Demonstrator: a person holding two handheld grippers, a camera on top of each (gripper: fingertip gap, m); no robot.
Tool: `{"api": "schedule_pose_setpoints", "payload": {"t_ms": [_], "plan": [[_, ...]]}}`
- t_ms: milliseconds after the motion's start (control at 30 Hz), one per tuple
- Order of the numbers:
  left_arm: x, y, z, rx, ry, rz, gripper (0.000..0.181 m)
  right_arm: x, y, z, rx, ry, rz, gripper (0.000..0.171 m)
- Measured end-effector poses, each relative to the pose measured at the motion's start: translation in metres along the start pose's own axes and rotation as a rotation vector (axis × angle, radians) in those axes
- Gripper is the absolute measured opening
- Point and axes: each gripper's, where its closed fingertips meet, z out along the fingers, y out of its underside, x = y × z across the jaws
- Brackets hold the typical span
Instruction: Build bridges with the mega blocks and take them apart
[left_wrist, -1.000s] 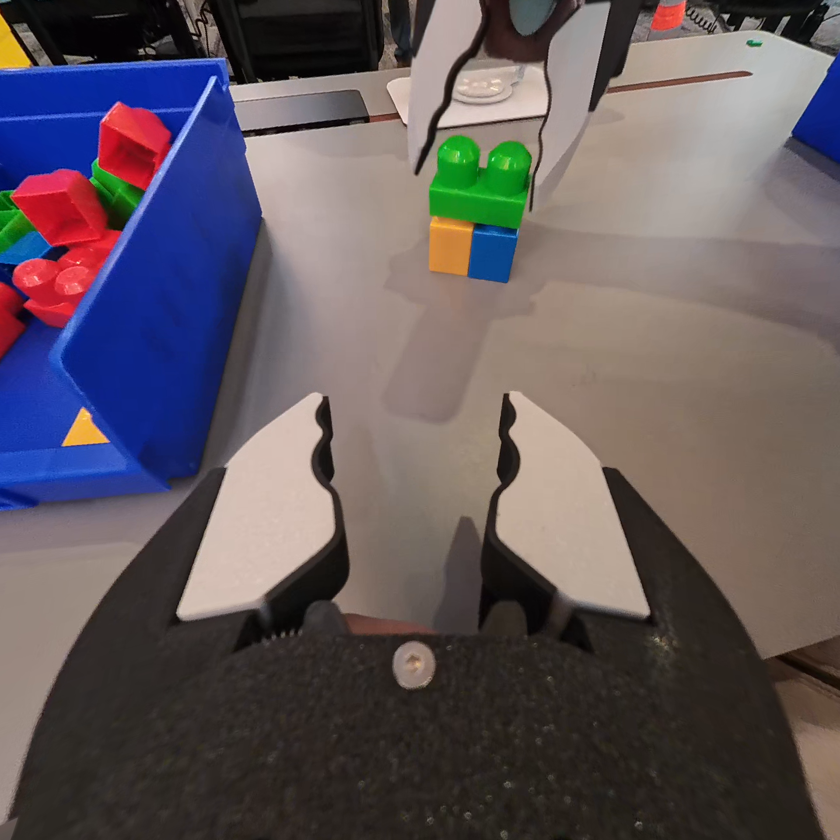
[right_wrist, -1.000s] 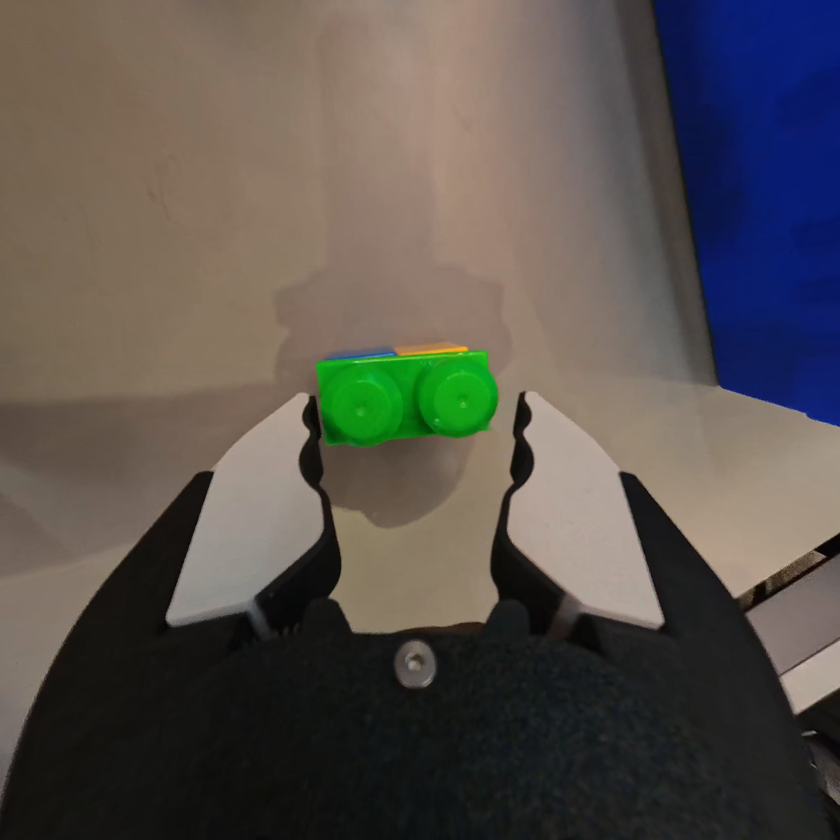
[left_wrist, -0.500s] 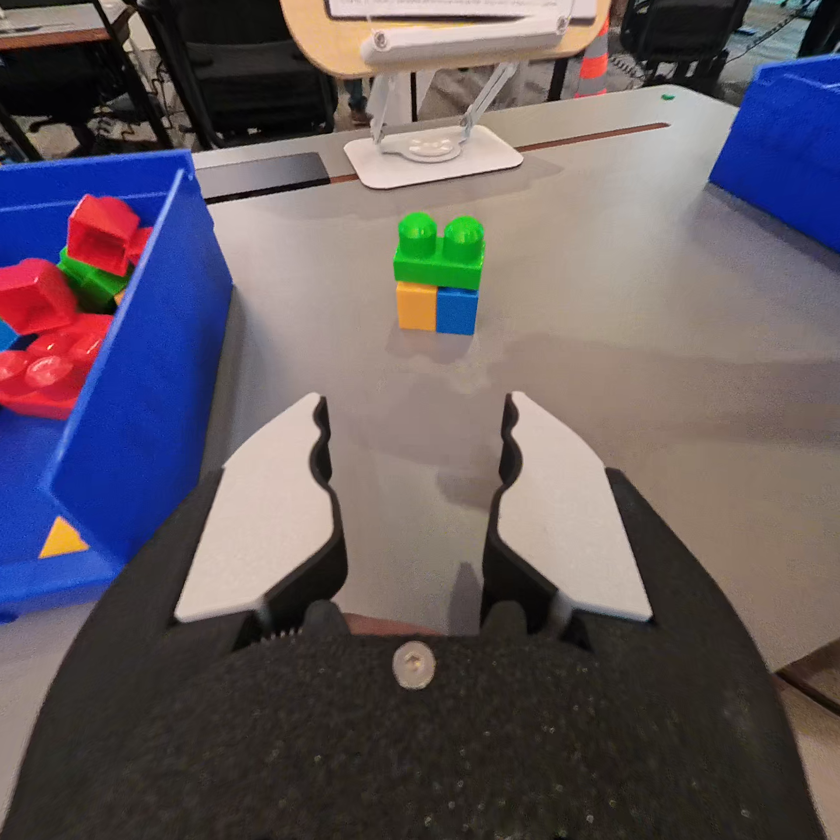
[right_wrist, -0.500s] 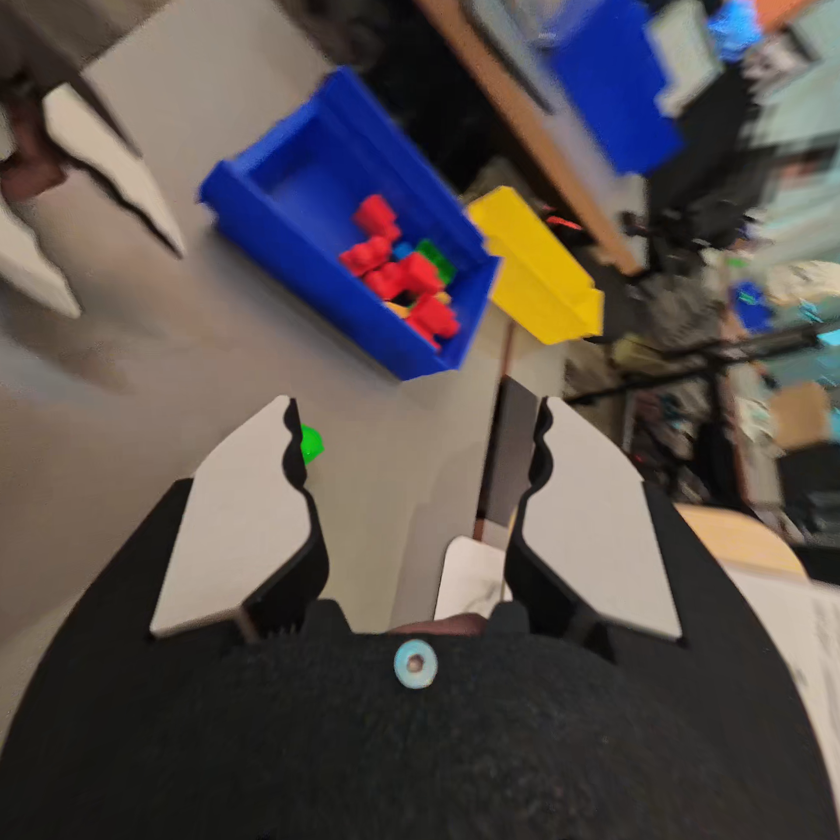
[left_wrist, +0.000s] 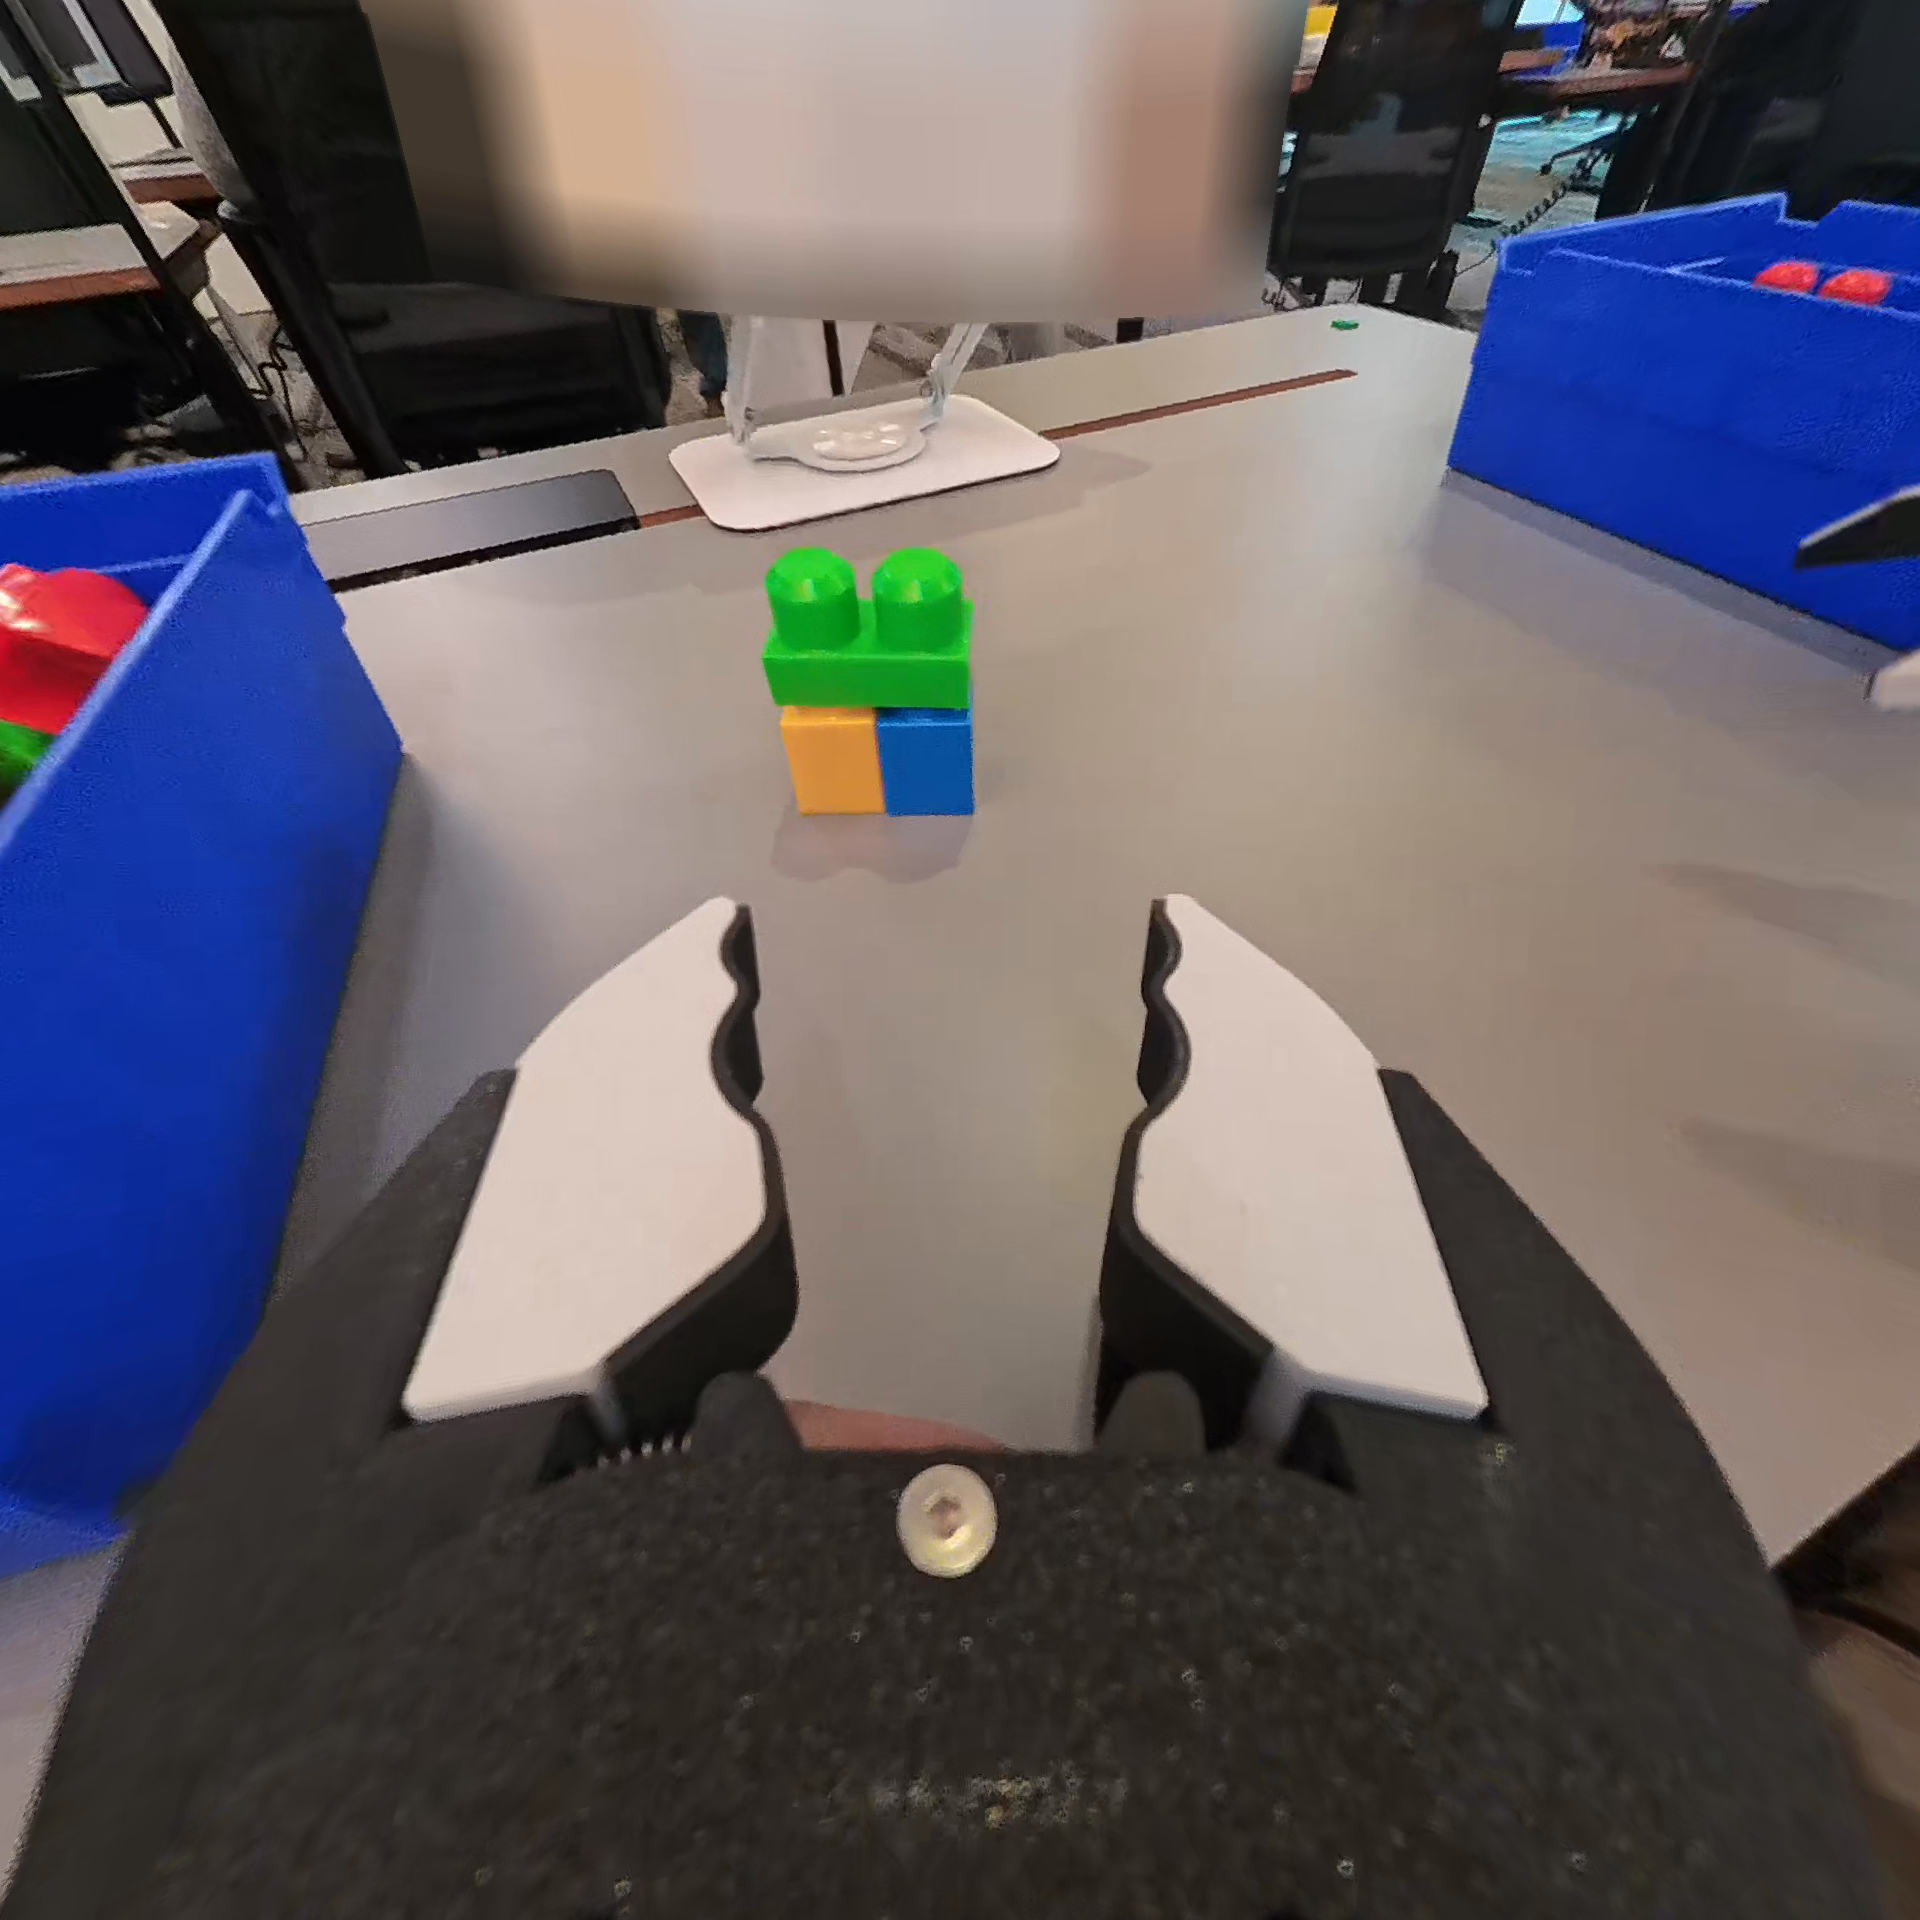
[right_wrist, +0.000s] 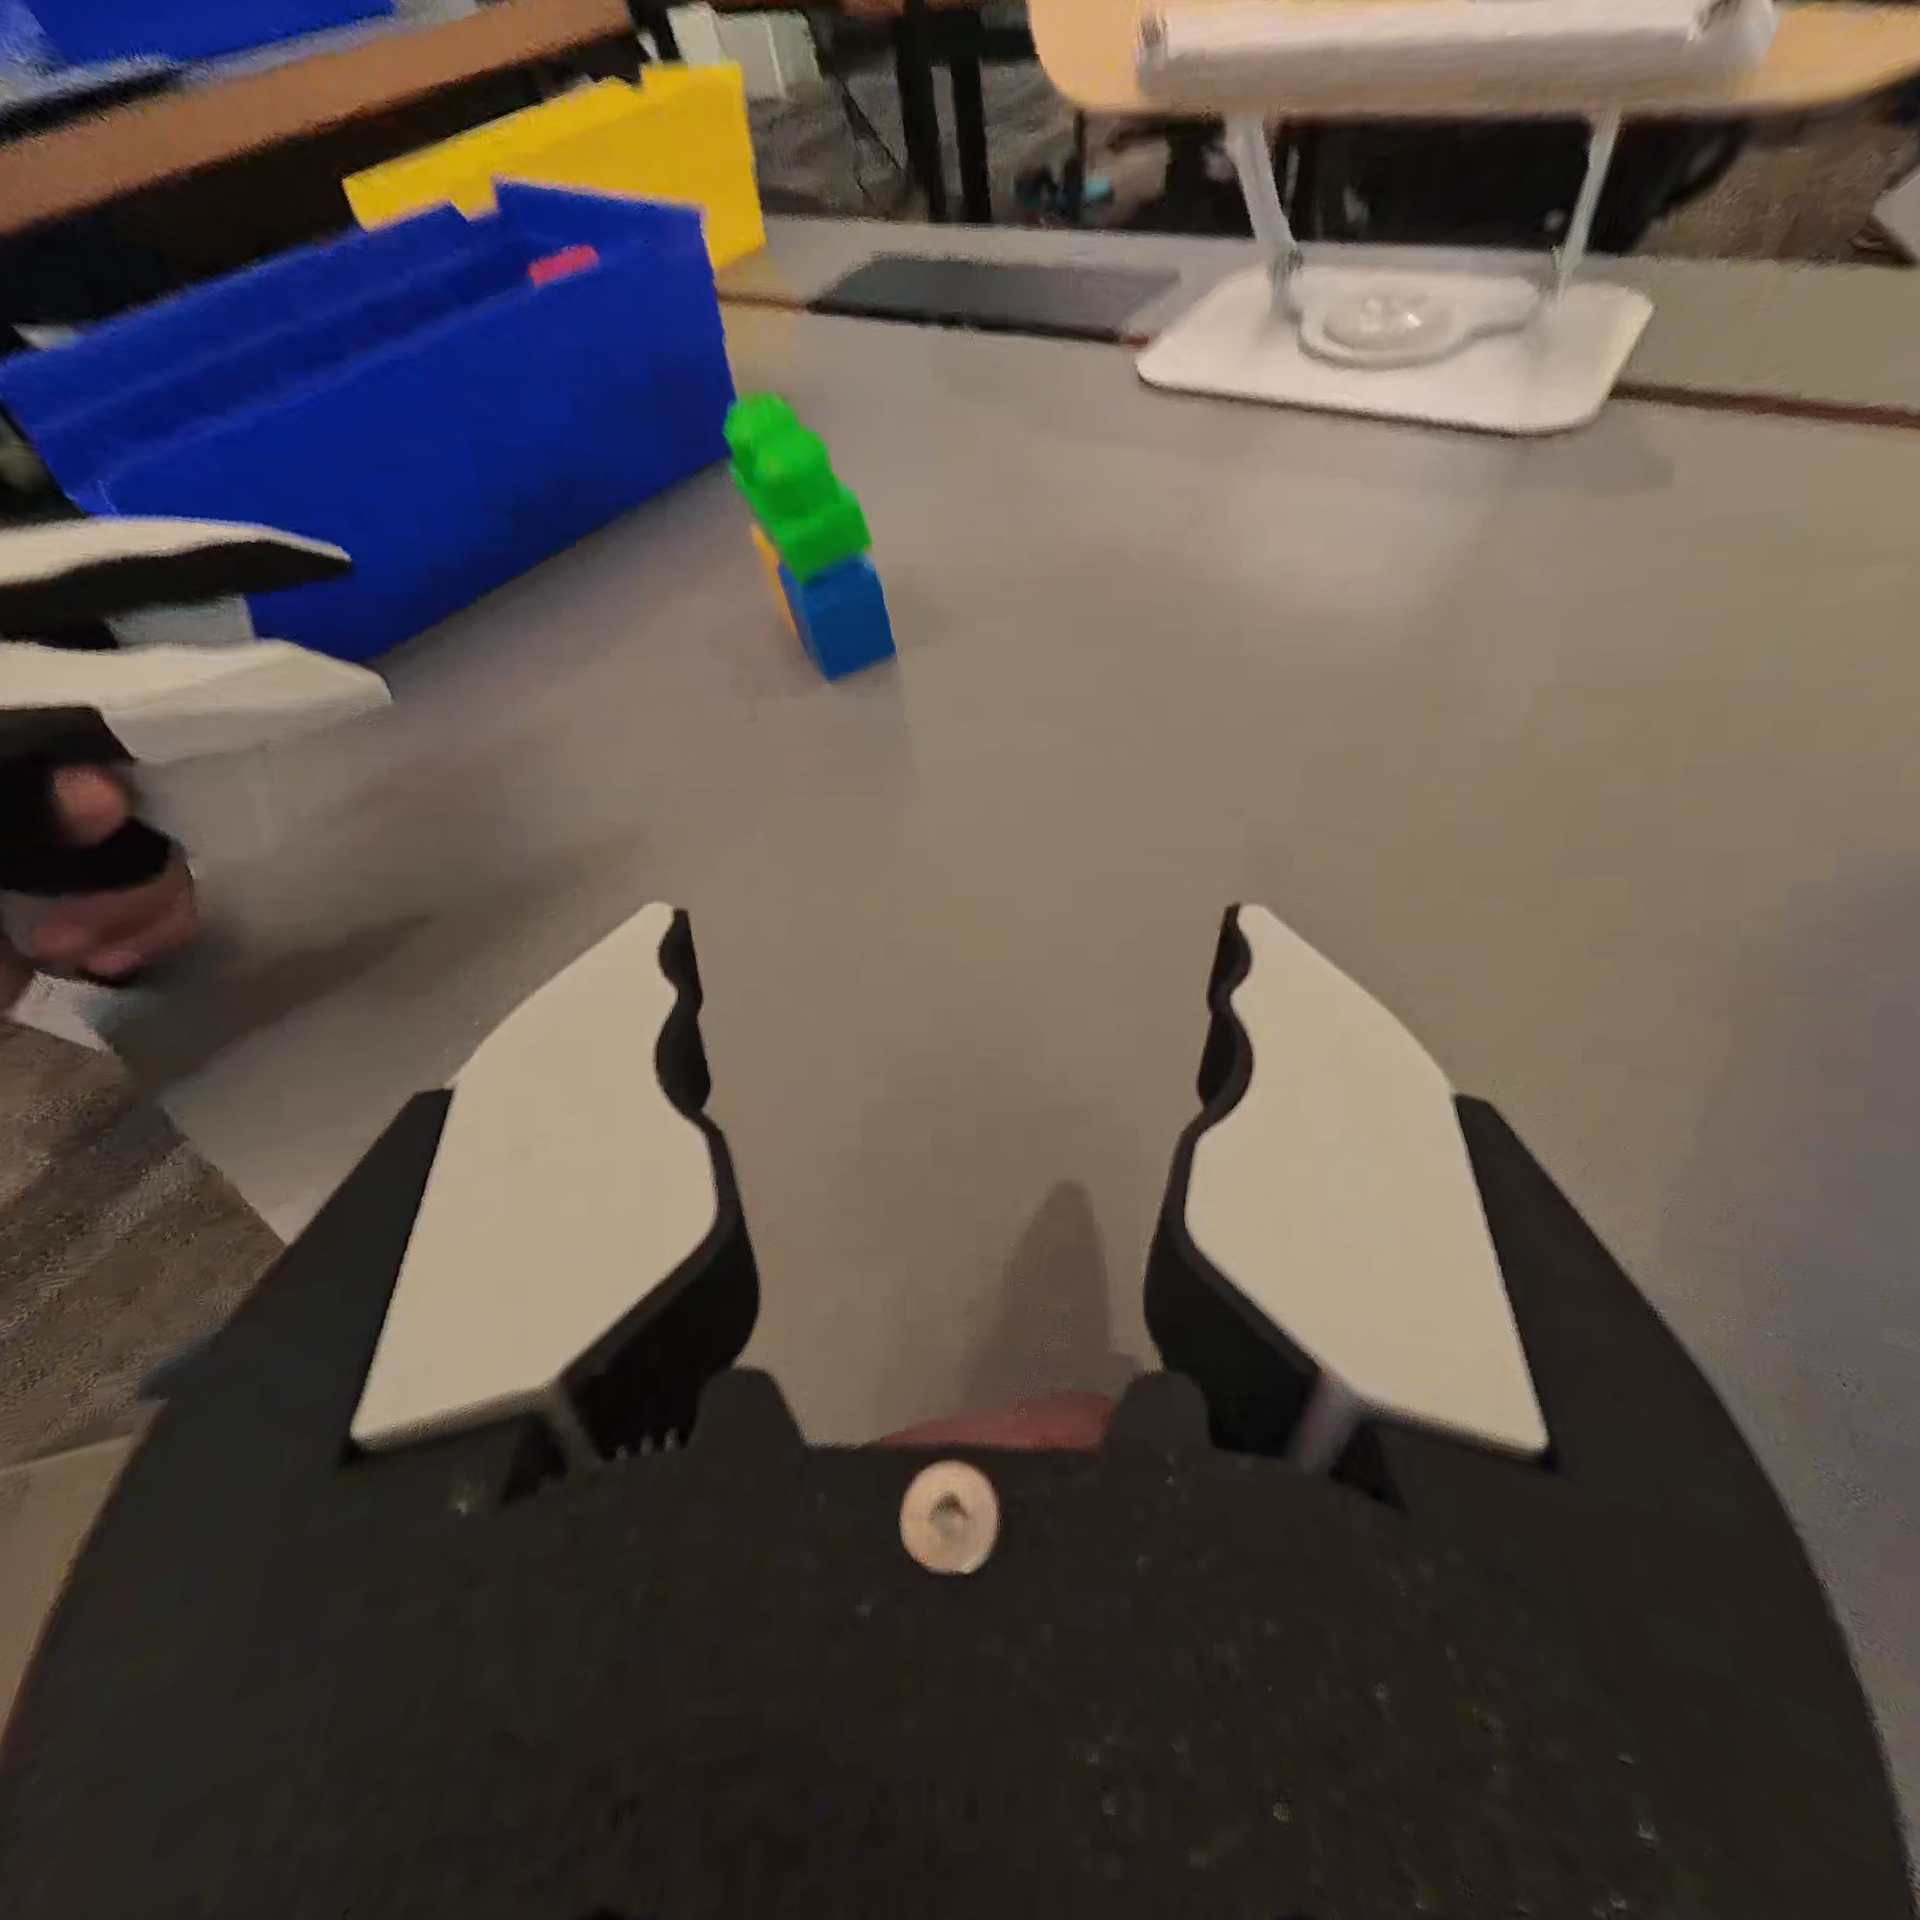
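Note:
A small bridge stands on the grey table: a green two-stud block rests on a yellow block and a blue block side by side. My left gripper is open and empty, a short way in front of the bridge. My right gripper is open and empty, well back from the bridge, whose green block and blue block show in the right wrist view. The left gripper shows there at the left edge. The right gripper's fingertips show at the left wrist view's right edge.
A blue bin with red and green blocks stands at the left; it also shows in the right wrist view. Another blue bin with red blocks stands at the right. A white stand base sits behind the bridge. A yellow bin lies beyond. The right gripper is farther from the green two-stud block, some 20 centimeters, than the left, some 12 centimeters.
My right gripper has left the green block's sides and swung back off to the right. My left gripper has pulled back and risen slightly. The bridge has stayed put.

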Motion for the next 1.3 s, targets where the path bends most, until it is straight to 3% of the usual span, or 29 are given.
{"api": "schedule_pose_setpoints", "payload": {"t_ms": [300, 567, 767, 933, 1133, 1300], "plan": [[0.001, 0.010, 0.023, -0.115, -0.091, 0.073, 0.088, 0.004, 0.016, -0.002, -0.030, -0.013, -0.007, 0.092], [-0.011, 0.014, 0.092, -0.286, -0.070, -0.063, 0.109, 0.008, 0.015, 0.000, -0.024, -0.068, 0.003, 0.092], [-0.030, 0.025, 0.132, -0.384, -0.090, -0.119, 0.114, 0.022, 0.017, -0.004, -0.018, -0.079, 0.036, 0.091], [-0.030, 0.005, 0.142, -0.347, -0.062, -0.066, 0.118, 0.028, 0.016, -0.003, -0.016, -0.091, 0.053, 0.091], [-0.019, -0.031, 0.136, -0.259, -0.026, 0.098, 0.109, 0.029, 0.021, -0.003, -0.024, -0.104, 0.067, 0.091], [-0.013, -0.043, 0.133, -0.228, 0.016, 0.098, 0.106, 0.028, 0.021, -0.003, -0.028, -0.099, 0.062, 0.090]]}}
